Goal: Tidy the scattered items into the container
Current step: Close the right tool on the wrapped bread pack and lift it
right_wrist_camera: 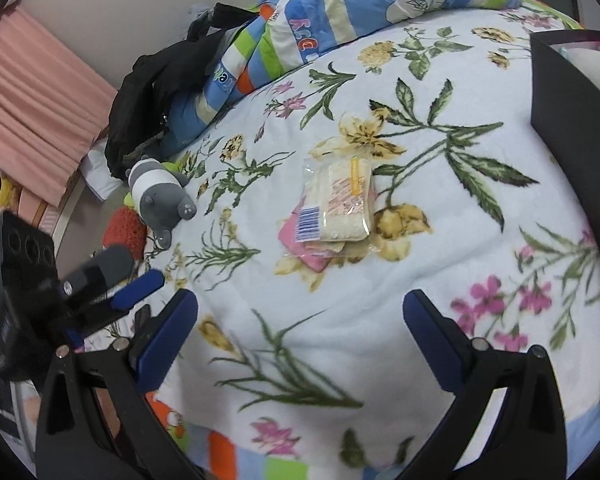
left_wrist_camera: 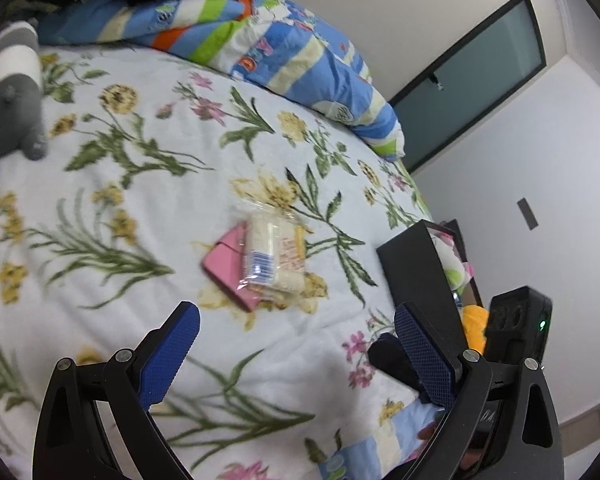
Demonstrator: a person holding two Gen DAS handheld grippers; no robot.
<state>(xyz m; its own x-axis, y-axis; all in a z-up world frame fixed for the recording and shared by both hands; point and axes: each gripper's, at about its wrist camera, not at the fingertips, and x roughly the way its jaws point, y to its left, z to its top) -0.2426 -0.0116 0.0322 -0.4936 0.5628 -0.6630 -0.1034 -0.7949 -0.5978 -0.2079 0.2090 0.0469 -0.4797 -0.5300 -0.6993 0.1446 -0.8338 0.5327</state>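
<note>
A clear-wrapped snack packet lies on top of a flat pink item in the middle of the floral blanket. A grey and white plush toy lies at the bed's left side. The black container stands at the right with soft toys inside. My left gripper hovers open just short of the packet. My right gripper is also open, nothing between its fingers, a little nearer than the packet. The other gripper shows at the left of the right wrist view.
A striped blue, green and orange quilt is bunched at the head of the bed, with a black bag beside it. An orange-red knitted toy lies past the plush. Pink curtains hang at the left; a dark window is on the wall.
</note>
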